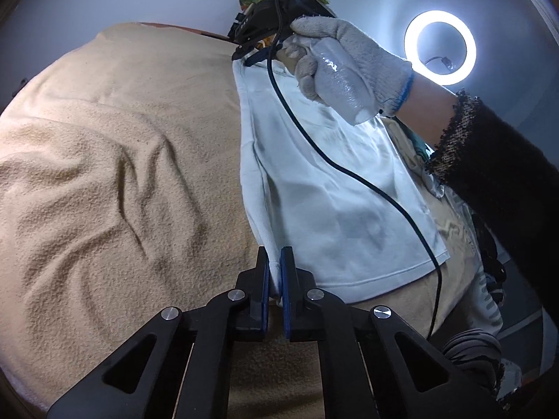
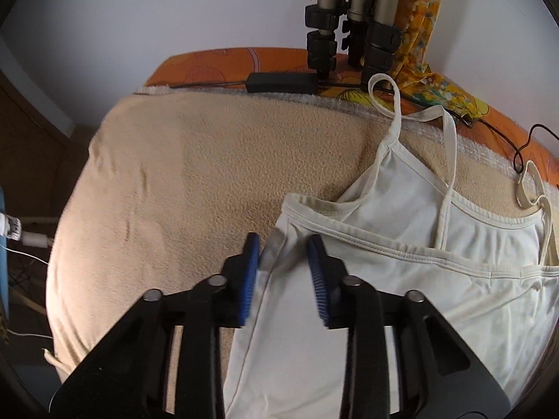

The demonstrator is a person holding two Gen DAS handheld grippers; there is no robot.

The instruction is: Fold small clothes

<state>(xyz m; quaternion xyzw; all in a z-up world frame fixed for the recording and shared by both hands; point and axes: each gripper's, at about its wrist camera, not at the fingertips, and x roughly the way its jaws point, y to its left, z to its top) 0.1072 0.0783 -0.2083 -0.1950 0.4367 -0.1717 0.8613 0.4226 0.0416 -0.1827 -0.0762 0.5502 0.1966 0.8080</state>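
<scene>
A small white camisole top [image 1: 335, 188] with thin straps lies on a beige fleece blanket [image 1: 115, 174]. My left gripper [image 1: 275, 262] is shut on the top's bottom left corner at the hem. In the right wrist view the top [image 2: 401, 279] lies flat with its straps [image 2: 450, 153] reaching toward the far edge. My right gripper [image 2: 284, 248] is open, its blue pads either side of the top's upper left corner by the neckline. The right gripper [image 1: 255, 57] also shows in the left wrist view, held by a gloved hand [image 1: 349, 66].
A black cable [image 1: 349, 171] trails across the top. A ring light [image 1: 440, 48] glows at the right. Tripod legs [image 2: 353, 28], a black adapter [image 2: 279, 82] and orange patterned cloth [image 2: 433, 76] stand at the blanket's far edge [image 2: 244, 94]. Striped clothes [image 1: 485, 300] lie at the right.
</scene>
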